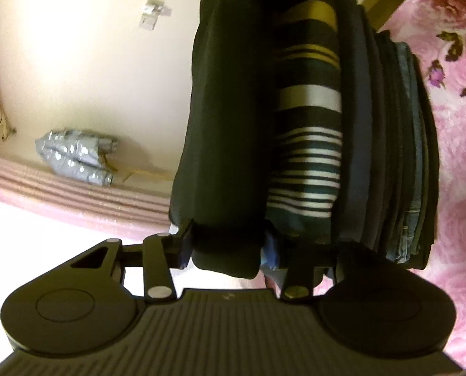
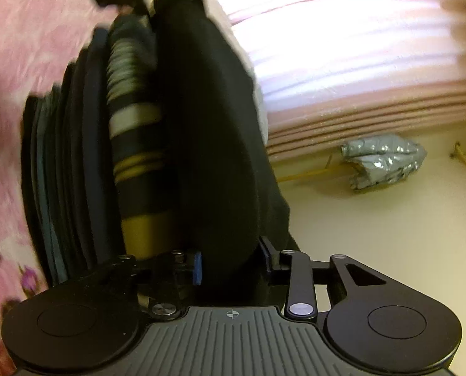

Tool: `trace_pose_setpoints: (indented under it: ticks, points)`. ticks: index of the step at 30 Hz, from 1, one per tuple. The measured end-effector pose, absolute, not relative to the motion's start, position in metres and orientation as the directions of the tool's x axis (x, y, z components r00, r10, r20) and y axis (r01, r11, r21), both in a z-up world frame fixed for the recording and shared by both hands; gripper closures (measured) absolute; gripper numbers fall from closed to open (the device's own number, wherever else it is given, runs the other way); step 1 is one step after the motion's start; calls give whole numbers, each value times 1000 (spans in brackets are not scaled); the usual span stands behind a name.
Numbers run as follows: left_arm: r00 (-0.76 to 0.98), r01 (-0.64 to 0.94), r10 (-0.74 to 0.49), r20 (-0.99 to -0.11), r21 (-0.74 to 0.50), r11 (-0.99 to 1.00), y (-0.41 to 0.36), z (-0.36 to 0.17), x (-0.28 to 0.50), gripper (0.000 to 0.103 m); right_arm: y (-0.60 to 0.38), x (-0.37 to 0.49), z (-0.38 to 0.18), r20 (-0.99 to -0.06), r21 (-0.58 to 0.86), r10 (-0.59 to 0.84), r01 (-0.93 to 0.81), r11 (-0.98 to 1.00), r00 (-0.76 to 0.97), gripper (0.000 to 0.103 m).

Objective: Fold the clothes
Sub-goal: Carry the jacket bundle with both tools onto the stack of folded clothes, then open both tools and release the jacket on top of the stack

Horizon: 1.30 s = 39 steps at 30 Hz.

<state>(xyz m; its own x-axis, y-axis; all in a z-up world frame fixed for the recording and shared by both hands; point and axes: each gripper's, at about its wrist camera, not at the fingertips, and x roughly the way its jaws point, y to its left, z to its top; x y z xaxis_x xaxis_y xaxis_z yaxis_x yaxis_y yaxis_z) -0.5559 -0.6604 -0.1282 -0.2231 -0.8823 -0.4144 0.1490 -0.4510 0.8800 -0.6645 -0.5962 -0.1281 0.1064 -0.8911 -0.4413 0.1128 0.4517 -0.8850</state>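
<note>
While both tongs, left [image 1: 223, 247] & right [image 2: 231, 266], clamp opposite ends of the folded black fabric garment [image 1: 223, 109], it lies atop the stack of folded dark, striped & denim clothes [image 1: 374, 131]. Risk, imo: uneven release drags the stack askew on the pink floral bedspread [image 1: 452, 156].

There are two grippers: the left gripper [image 1: 223, 247] and the right gripper [image 2: 231, 264]. Each one has two fingers. One folded black garment [image 1: 223, 109] is between the fingers of both. One striped garment [image 1: 308, 119] lies just beside it in the stack of folded clothes [image 1: 389, 144]. The other layers in this stack are dark and blue; I cannot count them exactly. One silver-grey bundle [image 1: 76, 159] lies by the wall. There is one pink flowered blanket [image 1: 458, 156].
</note>
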Motion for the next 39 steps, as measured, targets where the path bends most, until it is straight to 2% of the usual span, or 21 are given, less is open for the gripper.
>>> trace_pose_setpoints:
  ticks: [3, 9, 11, 13, 14, 18, 25, 28, 30, 33, 35, 36, 37, 38, 39]
  points:
    - [-215, 124, -869, -445, 870, -477, -646, -143, -563, 64, -594, -660, -127, -455, -877, -884, 117, 466, 109, 70]
    - [-224, 125, -868, -443, 870, -477, -635, -144, -555, 62, -584, -662, -131, -456, -880, -884, 98, 465, 106, 69]
    - [-221, 132, -865, -450, 865, -484, -633, -144, -550, 60, -582, -663, -131, -456, -879, -884, 99, 466, 105, 61]
    - [-218, 146, -864, -454, 860, -489, -623, -144, -546, 59, -580, -662, -128, -470, -869, -877, 124, 480, 97, 43]
    - [-219, 154, -863, -455, 858, -491, -621, -143, -544, 59, -578, -663, -125, -474, -863, -875, 144, 483, 95, 40]
    - [-219, 202, -861, -458, 842, -500, -614, -137, -538, 58, -566, -666, -117, -495, -842, -865, 199, 502, 84, 39]
    - [-198, 408, -850, -489, 747, -525, -578, -113, -523, 53, -548, -669, -91, -576, -733, -814, 395, 554, 73, 39]
    - [-175, 552, -830, -529, 645, -528, -570, -100, -517, 41, -544, -671, -83, -638, -619, -767, 550, 562, 65, 39]
    - [-162, 644, -812, -561, 564, -518, -563, -93, -510, 37, -543, -676, -76, -673, -518, -736, 668, 535, 68, 39]
    - [-142, 747, -794, -591, 462, -478, -547, -91, -499, 18, -535, -690, -64, -709, -317, -697, 837, 446, 103, 39]
    - [-130, 786, -789, -601, 422, -451, -534, -90, -491, 11, -526, -698, -59, -719, -219, -687, 905, 365, 103, 39]
    - [-129, 800, -783, -609, 403, -445, -527, -89, -488, 10, -520, -700, -58, -724, -186, -683, 926, 329, 97, 34]
    - [-127, 813, -777, -617, 384, -438, -520, -88, -484, 8, -514, -702, -57, -727, -167, -681, 940, 296, 85, 16]
    - [-134, 826, -768, -627, 357, -436, -514, -87, -481, 6, -505, -703, -56, -724, -151, -687, 955, 256, 70, 6]
    - [-146, 839, -757, -637, 326, -435, -508, -86, -478, 3, -495, -705, -54, -716, -133, -696, 966, 221, 61, 1]
